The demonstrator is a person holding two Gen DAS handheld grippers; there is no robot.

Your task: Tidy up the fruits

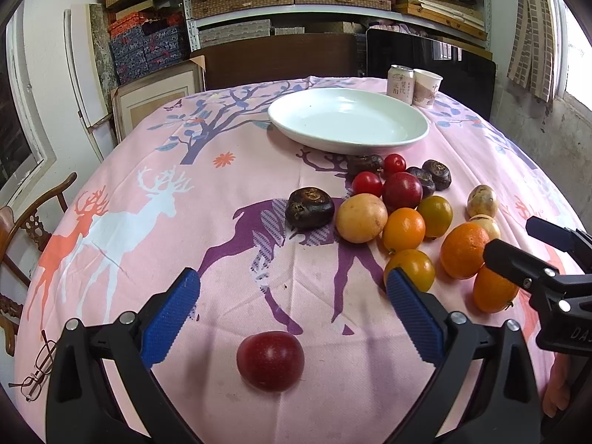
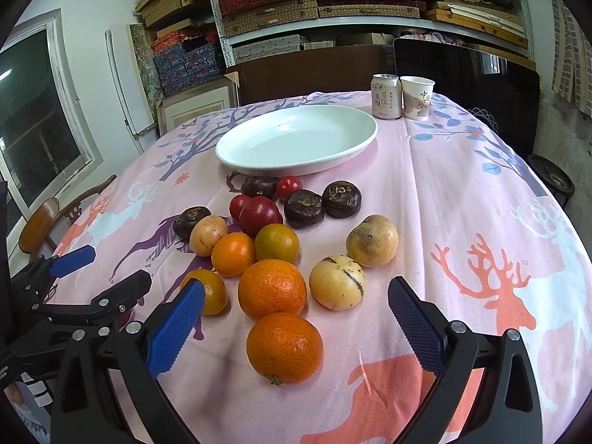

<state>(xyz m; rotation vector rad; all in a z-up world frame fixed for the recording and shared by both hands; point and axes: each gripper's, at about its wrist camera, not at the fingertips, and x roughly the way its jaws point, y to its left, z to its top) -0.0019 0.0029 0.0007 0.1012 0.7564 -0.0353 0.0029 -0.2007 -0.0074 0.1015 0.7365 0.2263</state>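
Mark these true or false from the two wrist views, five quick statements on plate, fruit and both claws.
1. The white plate holds no fruit. True.
2. The left claw is shut on the red plum. False: its jaws stand wide apart, and the plum lies on the cloth between them, untouched.
3. The drink can and paper cup stand side by side behind the plate. True.
4. The right claw grips the nearest orange. False: it is open, and the orange sits free on the tablecloth.
5. The cherry tomatoes are on the plate. False: they lie on the cloth in front of it, among the dark water chestnuts.
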